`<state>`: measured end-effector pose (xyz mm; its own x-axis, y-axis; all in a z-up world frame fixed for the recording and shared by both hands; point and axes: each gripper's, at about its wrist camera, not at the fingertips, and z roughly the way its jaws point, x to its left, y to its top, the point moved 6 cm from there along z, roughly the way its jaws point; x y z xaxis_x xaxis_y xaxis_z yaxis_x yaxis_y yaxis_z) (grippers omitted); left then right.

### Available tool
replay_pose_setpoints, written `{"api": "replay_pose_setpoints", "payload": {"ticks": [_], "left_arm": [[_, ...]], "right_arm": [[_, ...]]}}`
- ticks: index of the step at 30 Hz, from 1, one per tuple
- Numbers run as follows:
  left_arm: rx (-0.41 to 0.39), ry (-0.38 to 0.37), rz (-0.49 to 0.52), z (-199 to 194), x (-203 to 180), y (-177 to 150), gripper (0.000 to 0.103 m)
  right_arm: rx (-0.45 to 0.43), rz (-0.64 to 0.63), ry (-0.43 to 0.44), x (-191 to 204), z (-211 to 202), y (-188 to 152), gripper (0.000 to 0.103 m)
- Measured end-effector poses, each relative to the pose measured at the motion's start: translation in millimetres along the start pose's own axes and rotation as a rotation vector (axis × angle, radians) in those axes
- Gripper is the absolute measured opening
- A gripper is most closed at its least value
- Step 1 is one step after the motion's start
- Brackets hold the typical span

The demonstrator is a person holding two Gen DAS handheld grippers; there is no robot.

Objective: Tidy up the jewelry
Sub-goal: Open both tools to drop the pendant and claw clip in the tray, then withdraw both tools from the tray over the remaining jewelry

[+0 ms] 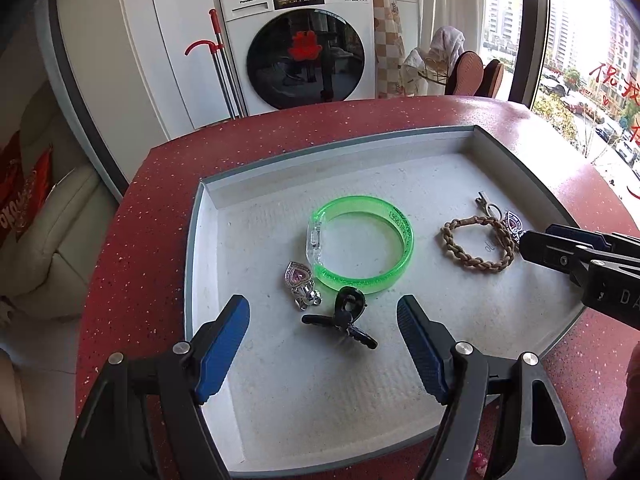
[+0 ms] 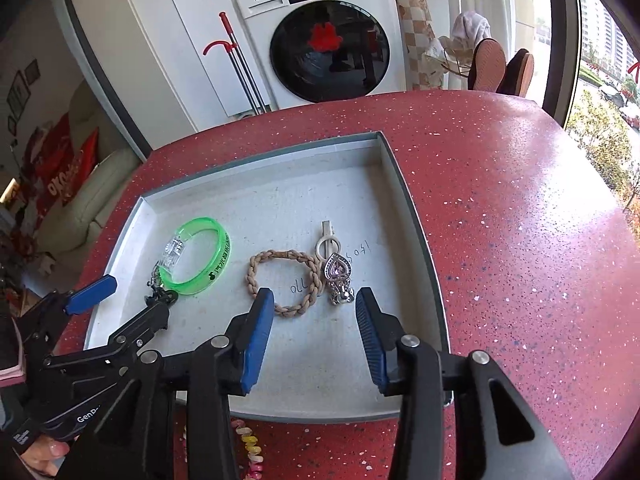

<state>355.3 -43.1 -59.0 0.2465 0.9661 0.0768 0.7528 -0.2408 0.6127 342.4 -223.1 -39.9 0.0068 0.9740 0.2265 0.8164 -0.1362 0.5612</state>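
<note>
A shallow grey tray (image 1: 320, 148) (image 2: 260, 152) with a white floor sits on the red table. Lying in it are a green bangle (image 1: 362, 244) (image 2: 198, 256), a braided tan bracelet (image 1: 478, 244) (image 2: 286, 282), a pale clip (image 2: 328, 240), two silver heart earrings with pink stones (image 1: 298, 276) (image 2: 339, 276), and a small black clip (image 1: 344, 316). My left gripper (image 1: 324, 312) (image 2: 128, 300) is open, its fingers either side of the black clip without touching it. My right gripper (image 2: 314, 302) (image 1: 536, 246) is open just short of the second earring and the bracelet's edge.
The speckled red table (image 2: 500, 200) runs wide to the right of the tray. A colourful bead string (image 2: 250, 448) lies on it in front of the tray's near rim. A washing machine (image 1: 296, 40), a mop and a window stand beyond the table.
</note>
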Motion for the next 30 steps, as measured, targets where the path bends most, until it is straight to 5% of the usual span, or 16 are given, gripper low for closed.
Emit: {"api": "replay_pose_setpoints", "payload": {"ticks": [5,7,13,18,30], "left_arm": [[-0.024,-0.008,-0.018,-12,2,1,0.091],[-0.028,-0.009,-0.026,-16,3,0,0.103],[-0.052,-0.009,-0.042,-33,10,-3,0.103],[-0.070,-0.007,-0.056,-54,19,-10,0.103],[-0.090,-0.006,-0.048,-104,30,-54,0.103]], "right_arm": [[-0.020,0.000,0.006,6,-14,-2,0.053],[-0.024,0.006,0.011,6,-19,-1,0.054],[-0.031,0.003,0.015,14,-33,-7,0.059],[-0.061,0.025,0.030,18,-51,-17,0.089],[-0.049,-0.005,0.038,37,-96,-59,0.091]]}}
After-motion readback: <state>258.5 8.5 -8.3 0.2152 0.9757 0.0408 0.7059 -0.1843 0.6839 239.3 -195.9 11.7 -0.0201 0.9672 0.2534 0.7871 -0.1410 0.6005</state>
